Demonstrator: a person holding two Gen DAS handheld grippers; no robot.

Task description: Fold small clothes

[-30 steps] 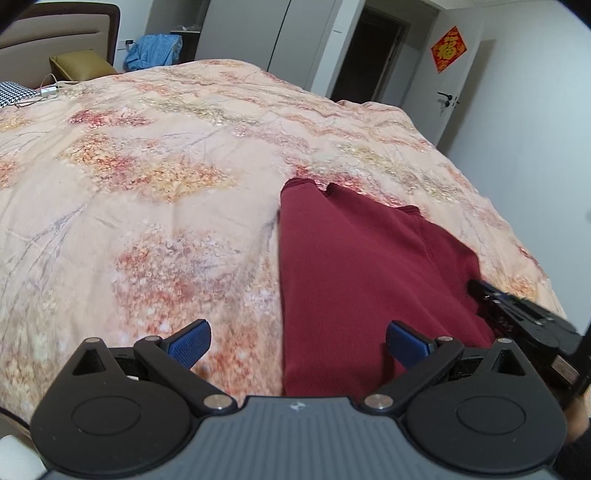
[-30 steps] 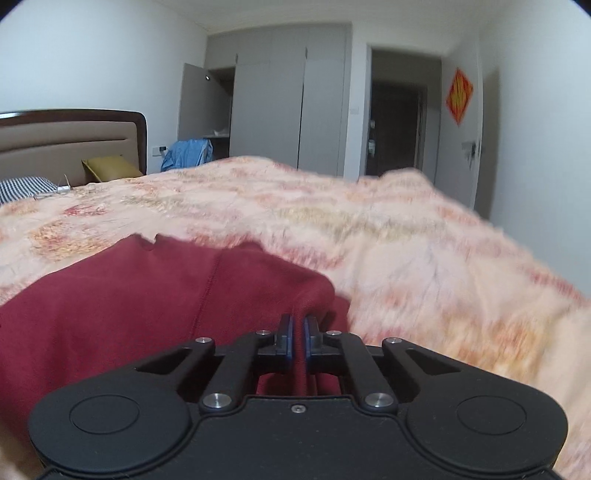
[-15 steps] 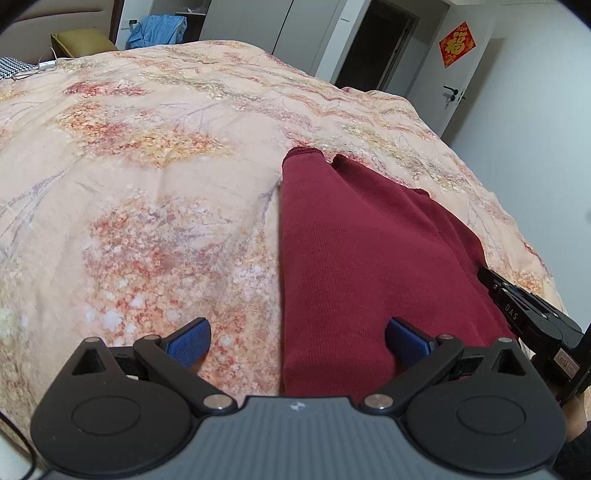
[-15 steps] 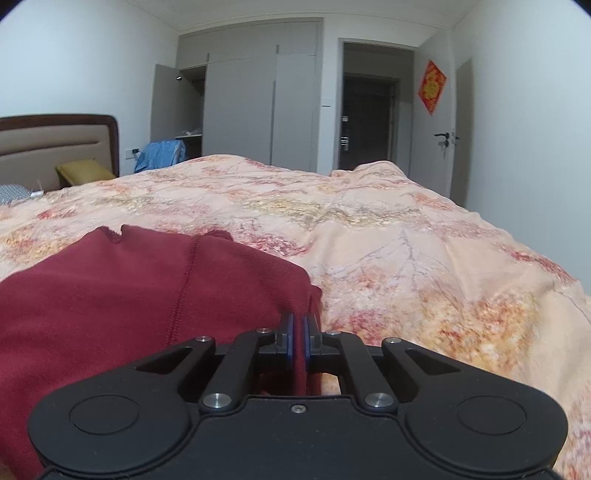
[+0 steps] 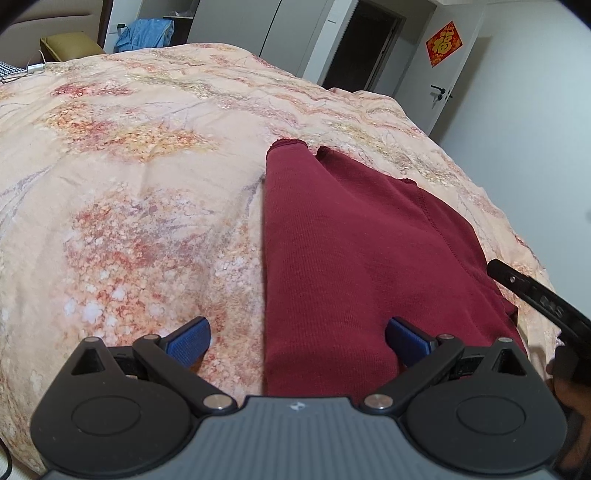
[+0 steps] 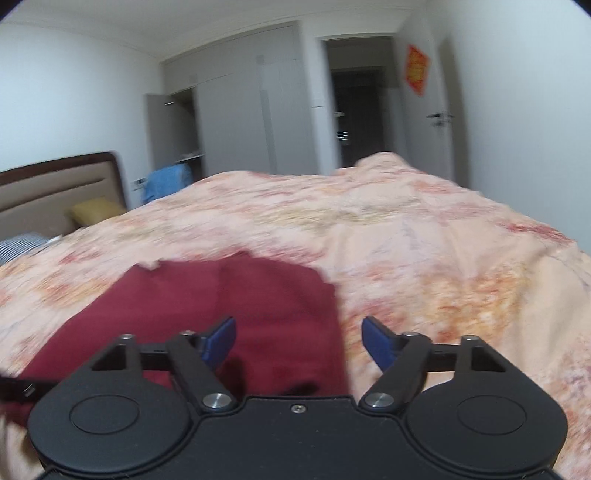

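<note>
A dark red garment (image 5: 354, 240) lies folded flat on the floral bedspread (image 5: 129, 177), its left edge straight. My left gripper (image 5: 297, 338) hangs open just above the cloth's near left edge, with nothing pinched between its blue pads. In the right wrist view the same red garment (image 6: 229, 306) lies below my right gripper (image 6: 298, 341), whose jaws are opening; its blue fingertips (image 6: 221, 338) stand wide apart over the cloth's right edge, and the pads do not press on it. The right gripper's black body (image 5: 535, 295) shows at the left wrist view's right edge.
The bed fills both views, with a brown headboard (image 6: 55, 188), a yellow pillow (image 6: 96, 212) and a striped pillow (image 6: 22, 245) at the far left. A blue cloth (image 5: 146, 33) lies beyond the bed. Wardrobes, a dark doorway (image 6: 354, 114) and a white door lie behind.
My right gripper was shut on the garment's edge and now stands wide apart, the cloth let go onto the bed. The right wrist view has shifted and rolled. The left gripper sank slightly.
</note>
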